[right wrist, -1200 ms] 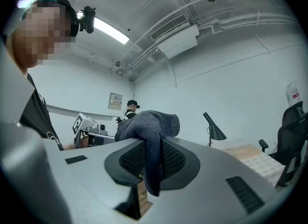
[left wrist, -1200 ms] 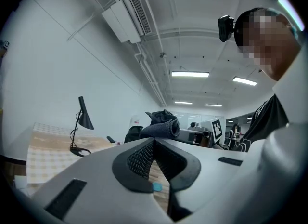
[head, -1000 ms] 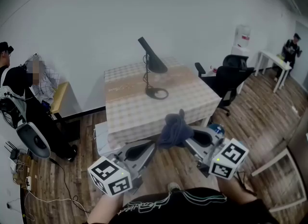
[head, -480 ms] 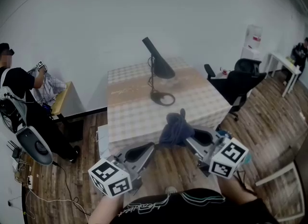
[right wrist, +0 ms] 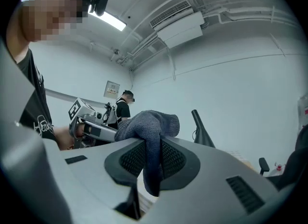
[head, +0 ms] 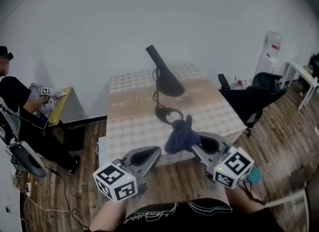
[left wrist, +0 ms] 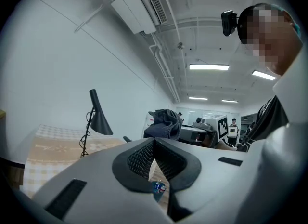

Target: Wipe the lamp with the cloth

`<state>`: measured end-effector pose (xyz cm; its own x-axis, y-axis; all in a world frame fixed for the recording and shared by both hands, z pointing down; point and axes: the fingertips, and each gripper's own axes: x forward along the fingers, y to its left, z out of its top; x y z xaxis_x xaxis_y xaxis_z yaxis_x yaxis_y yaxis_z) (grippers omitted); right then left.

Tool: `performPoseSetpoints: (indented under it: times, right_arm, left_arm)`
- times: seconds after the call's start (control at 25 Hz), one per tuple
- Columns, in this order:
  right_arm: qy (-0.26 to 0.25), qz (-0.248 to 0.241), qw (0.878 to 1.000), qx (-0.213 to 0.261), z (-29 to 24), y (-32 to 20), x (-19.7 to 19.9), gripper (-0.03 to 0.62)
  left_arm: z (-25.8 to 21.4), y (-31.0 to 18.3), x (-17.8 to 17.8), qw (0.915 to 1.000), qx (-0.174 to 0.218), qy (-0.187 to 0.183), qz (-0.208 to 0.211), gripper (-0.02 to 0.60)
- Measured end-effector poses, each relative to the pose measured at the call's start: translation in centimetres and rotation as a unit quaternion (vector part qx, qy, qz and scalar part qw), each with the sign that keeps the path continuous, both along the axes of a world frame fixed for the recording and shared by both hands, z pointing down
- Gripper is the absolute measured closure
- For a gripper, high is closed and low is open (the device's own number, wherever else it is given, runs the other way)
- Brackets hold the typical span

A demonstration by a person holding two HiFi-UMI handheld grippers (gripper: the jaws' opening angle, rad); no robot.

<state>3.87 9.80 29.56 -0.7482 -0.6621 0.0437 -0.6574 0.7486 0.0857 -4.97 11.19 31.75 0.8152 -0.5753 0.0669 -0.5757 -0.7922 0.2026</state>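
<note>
Between the jaws of the right tool (right wrist: 151,156) hangs the dark blue cloth (right wrist: 147,126). It is clamped at a fold, with a bunch piled above the pads and a tail drooping below them. To that tool's left, the left tool (left wrist: 155,143) has its pads pressed together at the tips with nothing between them. Beyond both tools stands the black lamp (head: 163,74) on the checked bench (head: 132,121). In the head view its ring base lies just past the cloth.

Little writing can be read. The white print on the person's black shirt (right wrist: 41,124) and the framed notice (right wrist: 112,89) on the wall are too small to make out. So is the red label on the water dispenser (head: 272,46). Each marker cube (head: 115,183) bears only black-and-white squares.

Compared with a second ago, the bench and lamp sit closer to the tools, and the cloth now overlaps the bench's near edge. The office chair (head: 259,99) has slid rightward, and both tools' grips are unchanged.

Only the left gripper view shows the ceiling air conditioner (left wrist: 139,6) and strip lights (left wrist: 209,67). Only the right gripper view shows a standing person (right wrist: 121,111) in black by the notice. Only the head view shows the wooden floor (head: 279,126).
</note>
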Motion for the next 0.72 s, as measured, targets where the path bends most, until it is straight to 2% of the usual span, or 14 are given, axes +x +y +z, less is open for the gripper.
performPoseSetpoints:
  times: [0.28,0.52,0.72]
  right_arm:
    - [0.033,0.004,0.999,0.032,0.0,-4.6,0.1,0.537]
    - [0.051,0.002,0.998,0.048,-0.6,-8.1,-2.0,0.537]
    - [0.07,0.022,0.995,0.067,-1.5,-11.3,-3.6,0.537]
  left_arm:
    - [1.1,-4.1,0.5,1.0,-0.003,-0.001,-0.005,0.583]
    - [1.1,-7.3,-0.9,1.0,-0.004,-0.001,-0.004,0.583]
    - [0.6,-10.9,-2.3,0.9999,0.0,0.001,0.014,0.583]
